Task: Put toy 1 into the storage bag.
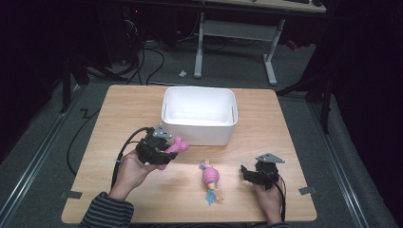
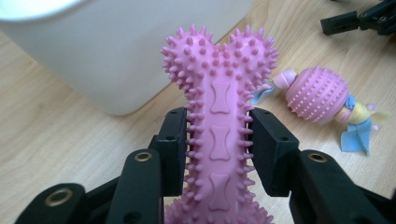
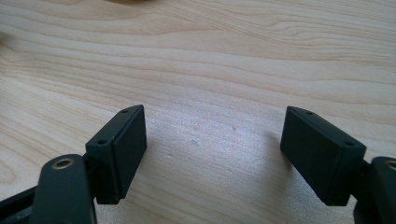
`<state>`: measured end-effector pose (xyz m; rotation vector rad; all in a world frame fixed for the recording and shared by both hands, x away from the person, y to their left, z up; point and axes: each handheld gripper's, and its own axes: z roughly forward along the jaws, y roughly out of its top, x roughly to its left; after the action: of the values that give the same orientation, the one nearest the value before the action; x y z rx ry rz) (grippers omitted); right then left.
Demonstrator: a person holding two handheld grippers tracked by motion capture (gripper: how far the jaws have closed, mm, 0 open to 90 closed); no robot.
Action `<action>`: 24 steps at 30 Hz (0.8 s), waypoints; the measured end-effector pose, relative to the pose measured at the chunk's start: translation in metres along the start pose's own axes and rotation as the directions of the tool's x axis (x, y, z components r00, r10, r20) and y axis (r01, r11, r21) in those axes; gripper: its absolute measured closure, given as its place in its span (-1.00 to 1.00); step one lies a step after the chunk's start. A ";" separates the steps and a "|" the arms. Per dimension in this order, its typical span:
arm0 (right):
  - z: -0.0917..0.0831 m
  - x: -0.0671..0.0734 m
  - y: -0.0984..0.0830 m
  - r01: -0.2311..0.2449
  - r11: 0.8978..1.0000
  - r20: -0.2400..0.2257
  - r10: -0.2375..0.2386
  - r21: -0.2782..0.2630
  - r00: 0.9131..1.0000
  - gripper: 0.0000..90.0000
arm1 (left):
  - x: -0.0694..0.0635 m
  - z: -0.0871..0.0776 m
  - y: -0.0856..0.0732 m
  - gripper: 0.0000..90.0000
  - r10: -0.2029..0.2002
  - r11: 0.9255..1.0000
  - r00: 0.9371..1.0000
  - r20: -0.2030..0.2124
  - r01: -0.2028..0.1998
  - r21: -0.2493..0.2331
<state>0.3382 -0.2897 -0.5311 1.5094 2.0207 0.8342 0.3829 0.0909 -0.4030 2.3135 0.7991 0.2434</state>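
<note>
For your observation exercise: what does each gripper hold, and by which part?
The left gripper clamps the pink spiky bone toy across its narrow shaft. The right gripper is open, holding nothing.

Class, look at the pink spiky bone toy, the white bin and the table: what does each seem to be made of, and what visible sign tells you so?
Bone toy: probably soft rubber or silicone, matte, with moulded spikes and embossed bone shapes.
White bin: likely plastic, smooth with a slight sheen, rounded corners and thin walls.
Table: light wood or wood-look laminate; grain lines show.

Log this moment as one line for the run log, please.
left gripper: shut on pink bone toy, beside white bin | right gripper: open, nothing between jaws | ball rope toy: on table
</note>
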 end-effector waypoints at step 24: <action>0.000 0.000 0.000 0.006 1.000 -0.008 -0.006 0.002 1.000 -0.50 | 0.026 -0.039 0.063 0.31 -0.030 0.997 0.999 0.042 0.033 -0.066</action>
<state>0.3380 -0.2894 -0.5310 1.5033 2.0316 0.8376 0.4195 0.0905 -0.3341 2.2349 0.7952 0.2050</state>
